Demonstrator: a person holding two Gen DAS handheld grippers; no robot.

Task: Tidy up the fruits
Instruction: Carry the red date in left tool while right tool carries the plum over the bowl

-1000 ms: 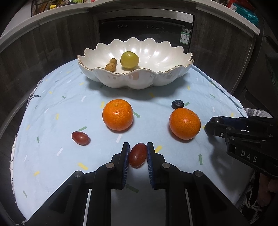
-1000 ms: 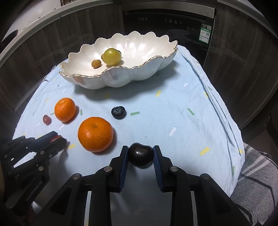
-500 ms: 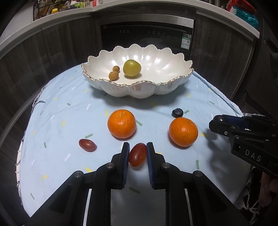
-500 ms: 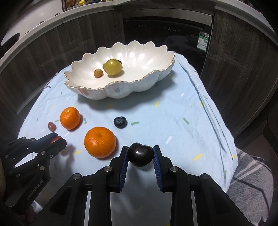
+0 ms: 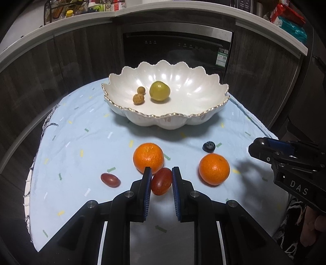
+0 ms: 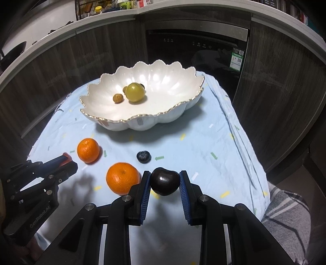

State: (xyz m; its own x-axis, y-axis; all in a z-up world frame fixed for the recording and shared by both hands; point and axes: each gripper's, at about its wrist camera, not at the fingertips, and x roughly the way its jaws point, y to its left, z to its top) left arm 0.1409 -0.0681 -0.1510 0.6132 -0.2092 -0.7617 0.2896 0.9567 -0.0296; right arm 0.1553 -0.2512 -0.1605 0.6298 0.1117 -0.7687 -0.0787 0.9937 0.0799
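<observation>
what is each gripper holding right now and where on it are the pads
Left gripper pinches a red grape tomato across its sides. Right gripper clamps a dark cherry across its widest part.

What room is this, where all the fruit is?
Probably a home kitchen. A built-in oven sits in dark wooden cabinets under a countertop with jars and packets on it, behind a table covered by a light blue tablecloth.

Left claw (image 5: 162, 181) clamped on fruit, right claw (image 6: 165, 182) likewise
</observation>
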